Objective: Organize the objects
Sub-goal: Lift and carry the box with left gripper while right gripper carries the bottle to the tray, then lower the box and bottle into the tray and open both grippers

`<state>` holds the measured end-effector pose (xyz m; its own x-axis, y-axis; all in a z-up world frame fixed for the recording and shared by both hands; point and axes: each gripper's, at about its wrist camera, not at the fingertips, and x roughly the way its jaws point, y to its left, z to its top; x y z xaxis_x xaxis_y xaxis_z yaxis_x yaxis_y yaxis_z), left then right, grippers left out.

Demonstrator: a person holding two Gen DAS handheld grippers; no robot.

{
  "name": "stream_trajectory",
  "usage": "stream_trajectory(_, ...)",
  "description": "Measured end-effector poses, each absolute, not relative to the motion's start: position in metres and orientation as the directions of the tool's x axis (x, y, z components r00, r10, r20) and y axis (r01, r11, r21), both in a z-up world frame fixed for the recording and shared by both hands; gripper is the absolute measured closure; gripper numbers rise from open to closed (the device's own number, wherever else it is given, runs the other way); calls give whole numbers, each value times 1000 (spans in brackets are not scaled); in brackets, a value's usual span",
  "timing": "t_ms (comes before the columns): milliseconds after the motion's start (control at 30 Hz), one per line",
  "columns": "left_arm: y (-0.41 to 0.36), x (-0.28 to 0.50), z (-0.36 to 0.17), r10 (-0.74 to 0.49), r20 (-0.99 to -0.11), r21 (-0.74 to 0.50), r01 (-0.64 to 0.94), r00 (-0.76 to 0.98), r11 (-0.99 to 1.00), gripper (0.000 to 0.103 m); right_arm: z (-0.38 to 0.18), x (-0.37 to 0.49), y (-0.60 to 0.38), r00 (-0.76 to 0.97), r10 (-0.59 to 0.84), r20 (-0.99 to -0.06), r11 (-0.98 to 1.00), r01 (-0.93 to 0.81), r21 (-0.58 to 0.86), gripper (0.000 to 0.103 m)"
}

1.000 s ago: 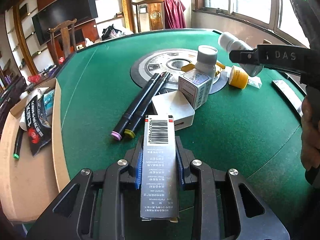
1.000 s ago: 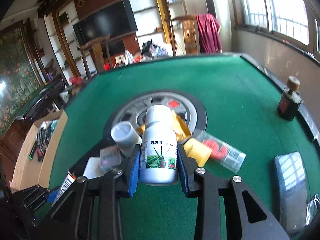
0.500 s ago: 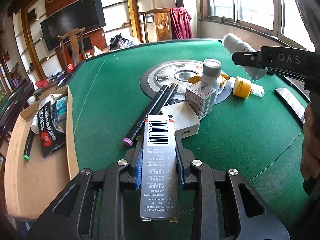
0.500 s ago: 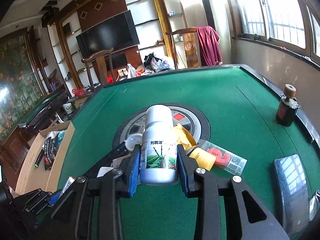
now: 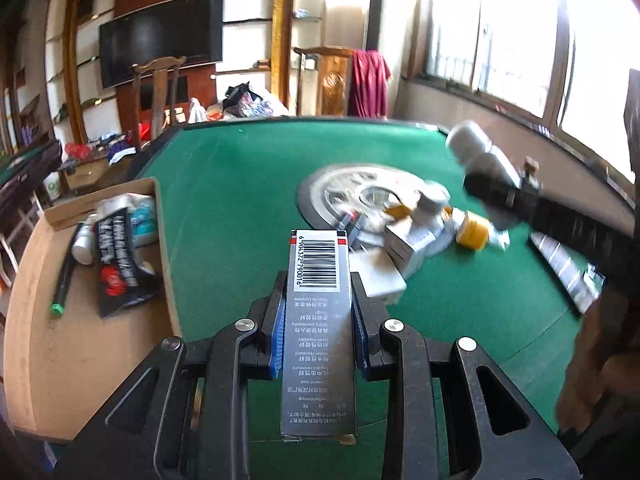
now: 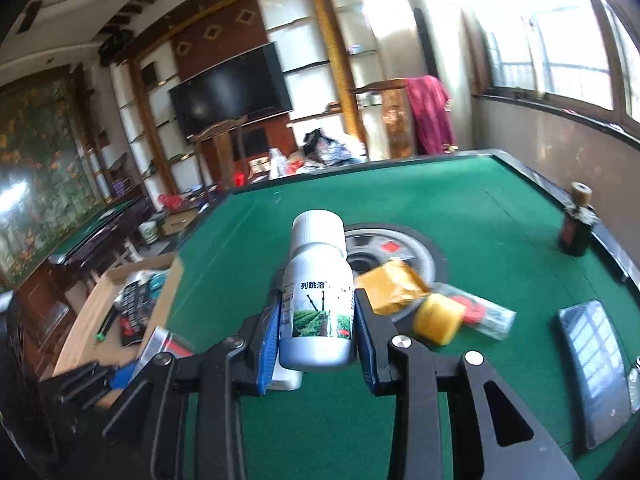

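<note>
Two black two-finger grippers are showing: the left gripper [image 5: 318, 322] and the right gripper [image 6: 316, 332]. One long grey barcoded carton [image 5: 319, 316] is sitting between the left pads, and one white plastic bottle with a green field label [image 6: 318, 300] between the right. One open cardboard box [image 5: 80, 344] is lying beside one green felt table [image 5: 248, 184]. One dark glass bottle with a cork-coloured cap [image 6: 576, 222] is standing there, near one dark glossy phone [image 6: 596, 356].

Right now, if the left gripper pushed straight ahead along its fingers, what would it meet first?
Most likely the flat white box on the green table, just beyond the tip of the barcoded carton that the left gripper holds. Depth is unclear; the carton would touch first.
</note>
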<state>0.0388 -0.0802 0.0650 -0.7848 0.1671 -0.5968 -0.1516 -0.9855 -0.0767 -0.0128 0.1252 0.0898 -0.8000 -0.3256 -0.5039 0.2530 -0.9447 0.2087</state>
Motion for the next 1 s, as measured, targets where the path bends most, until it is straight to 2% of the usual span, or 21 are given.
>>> stream_trajectory(400, -211, 48, 88, 86, -580, -212, 48, -810, -976, 76, 91, -25, 4, -602, -512, -612, -841, 497, 215, 69)
stream_trajectory(767, -323, 13, 77, 49, -734, -237, 188, -677, -953, 76, 67, -41, -116, -349, -575, -740, -733, 621, 277, 69)
stream_trajectory(1000, -343, -30, 63, 54, -799, -219, 207, -599, -954, 76, 47, -44, -167, -313, -520, -795, -728, 649, 220, 69)
